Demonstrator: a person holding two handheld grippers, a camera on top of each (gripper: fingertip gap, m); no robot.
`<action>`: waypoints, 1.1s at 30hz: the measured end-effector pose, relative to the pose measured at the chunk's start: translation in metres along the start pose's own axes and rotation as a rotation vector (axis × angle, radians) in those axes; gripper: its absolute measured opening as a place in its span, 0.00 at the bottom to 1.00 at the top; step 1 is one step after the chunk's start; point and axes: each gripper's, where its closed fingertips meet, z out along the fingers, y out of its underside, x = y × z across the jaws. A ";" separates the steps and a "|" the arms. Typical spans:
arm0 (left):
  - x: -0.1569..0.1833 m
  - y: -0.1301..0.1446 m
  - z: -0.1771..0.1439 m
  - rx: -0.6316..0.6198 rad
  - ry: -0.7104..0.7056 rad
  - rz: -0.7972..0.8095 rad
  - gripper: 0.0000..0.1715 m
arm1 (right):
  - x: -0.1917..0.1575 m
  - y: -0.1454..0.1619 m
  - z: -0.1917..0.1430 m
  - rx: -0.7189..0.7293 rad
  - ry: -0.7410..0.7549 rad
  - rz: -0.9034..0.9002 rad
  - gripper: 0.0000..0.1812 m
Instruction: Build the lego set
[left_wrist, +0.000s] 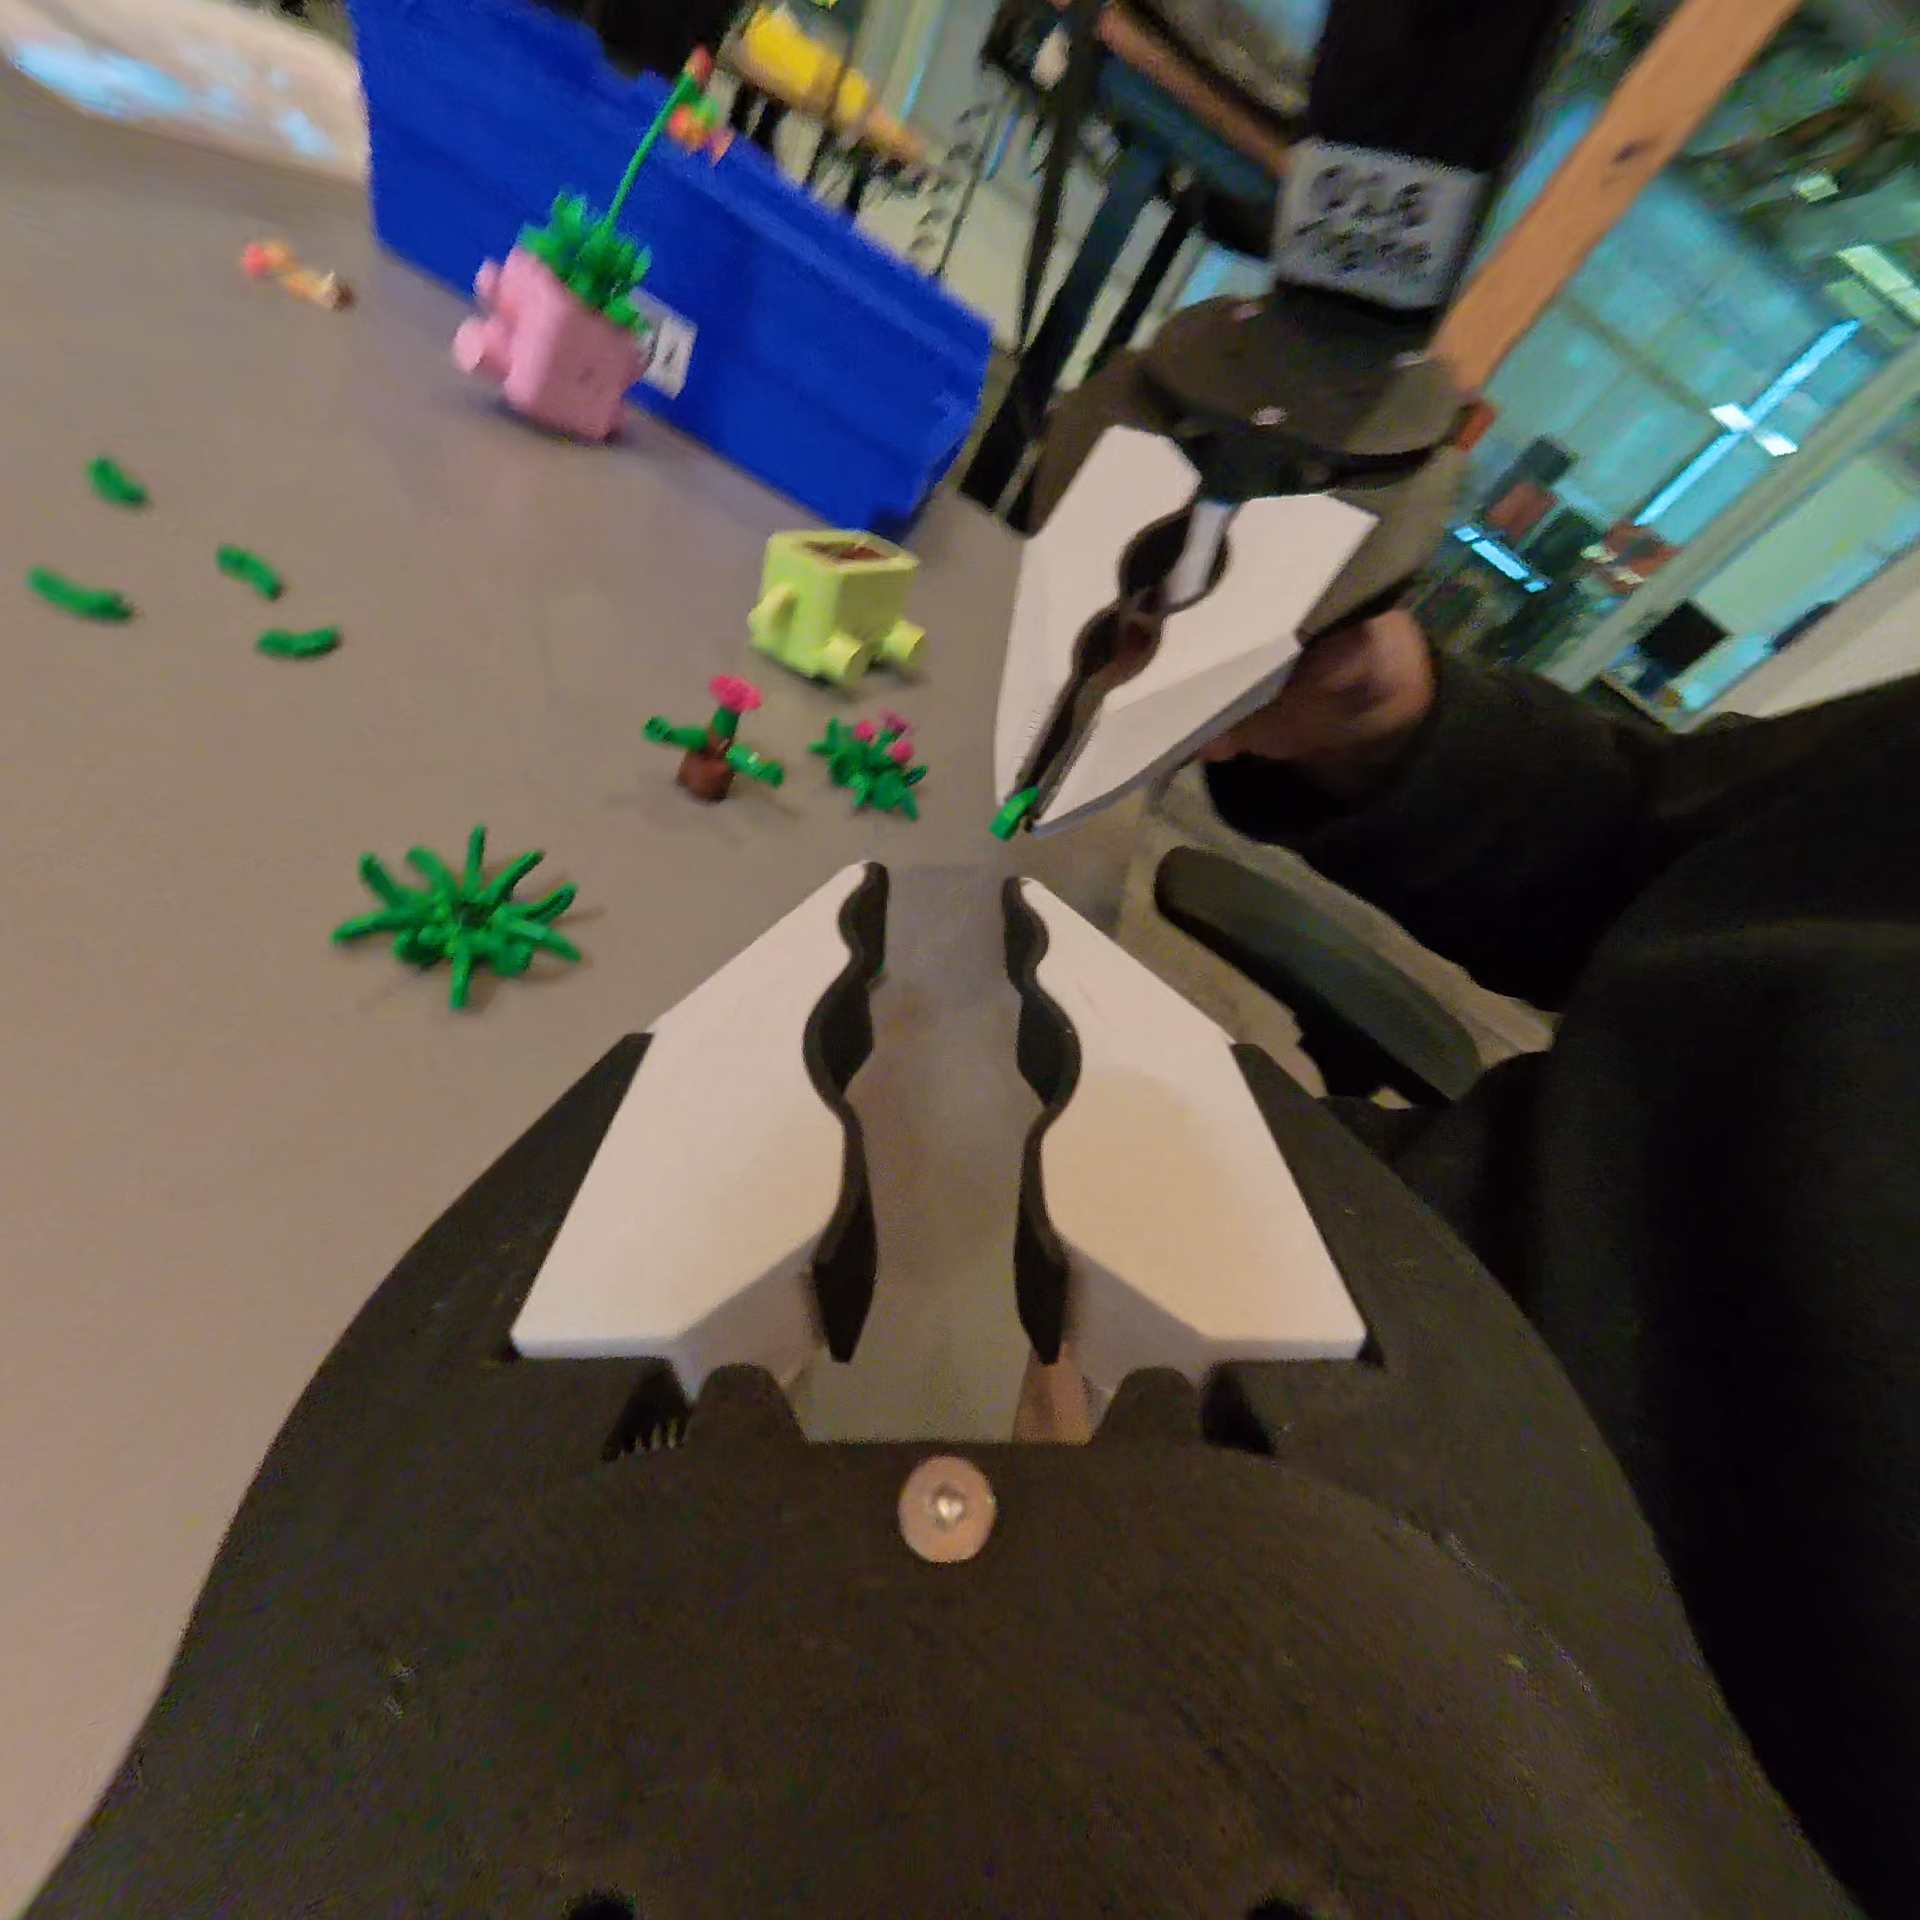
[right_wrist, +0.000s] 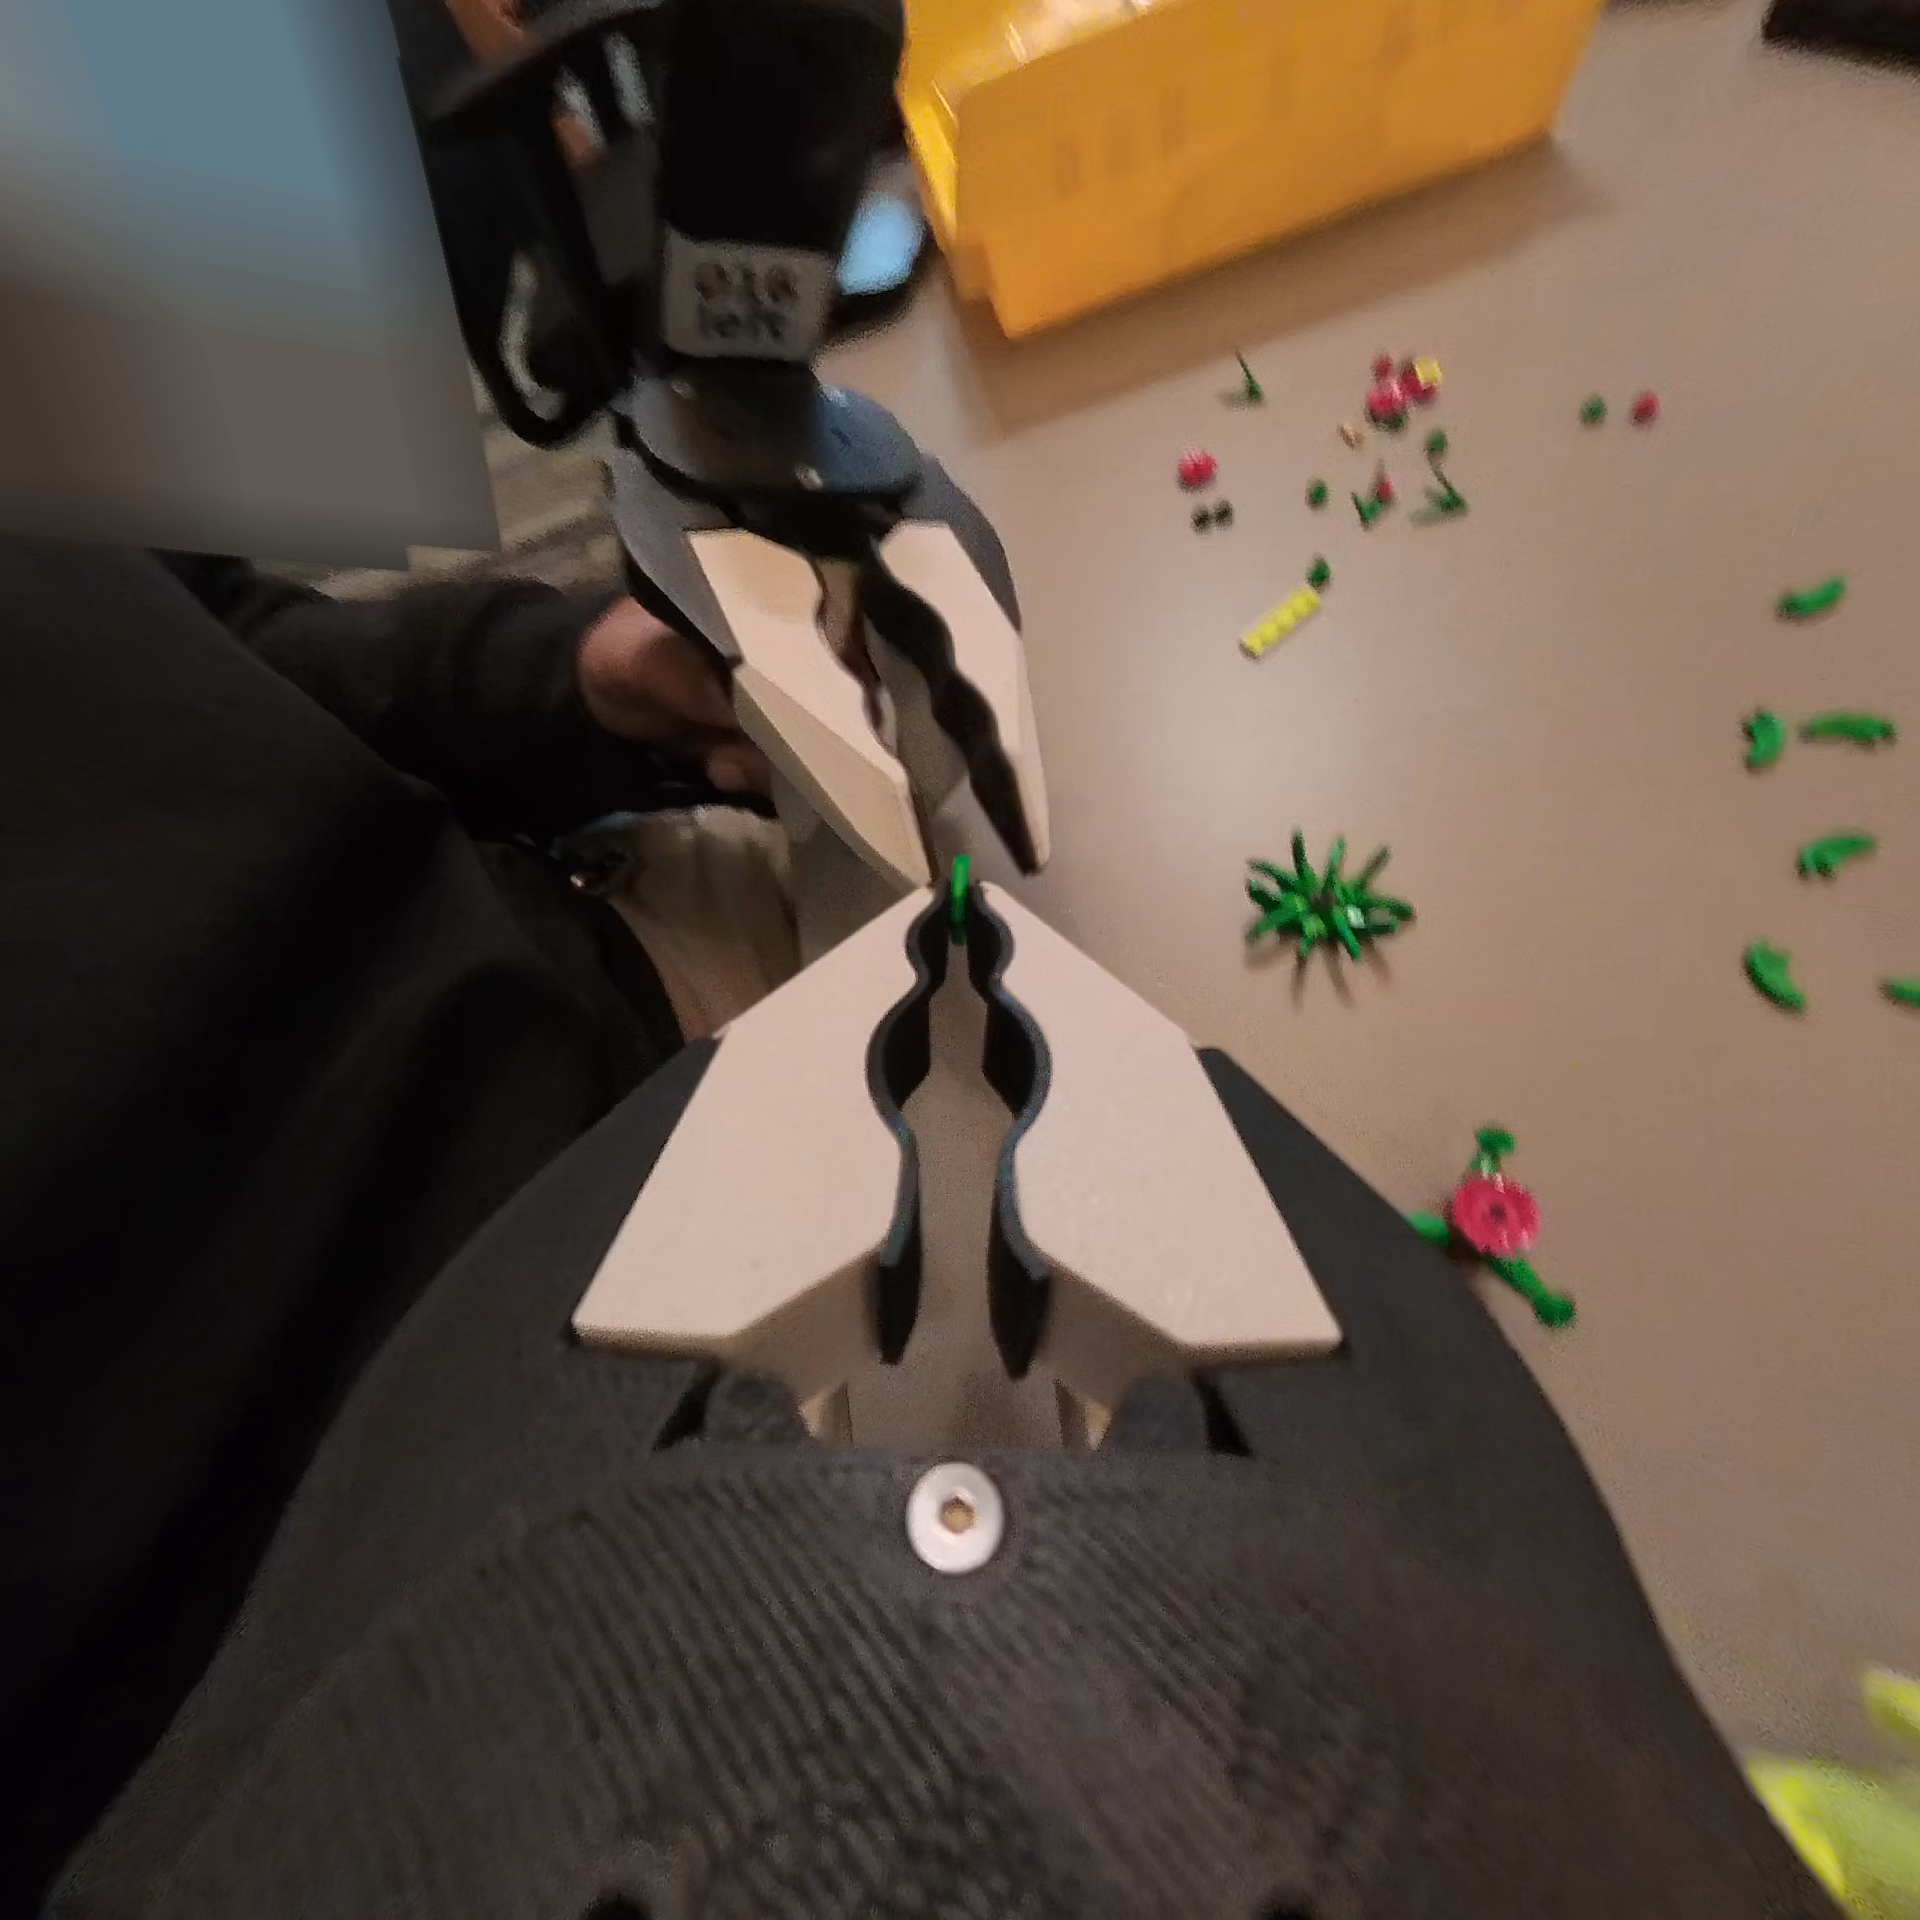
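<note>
The right gripper's (right_wrist: 961, 902) fingers are clenched on a small green piece (right_wrist: 958, 891) at centre frame; the left gripper's (left_wrist: 943, 883) fingers are parted, nothing held.

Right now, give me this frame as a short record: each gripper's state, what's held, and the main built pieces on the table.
left gripper: open, empty
right gripper: shut on small green piece
gripper positions: tips close together, facing each other
pink pot: upright, foliage and tall stem in it
lime pot: upright, no plant in it
leaf cluster: lying loose on grey table
</note>
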 end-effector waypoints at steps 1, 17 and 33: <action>-0.007 0.007 0.003 -0.035 -0.036 -0.023 0.16 | 0.006 0.012 0.001 -0.054 0.047 0.022 0.00; -0.006 0.060 0.044 -0.378 -0.163 0.051 0.40 | 0.039 0.089 0.009 -0.335 0.258 0.087 0.00; -0.019 0.052 0.036 -0.324 -0.271 0.079 0.06 | 0.033 0.089 0.004 -0.429 0.202 -0.146 0.00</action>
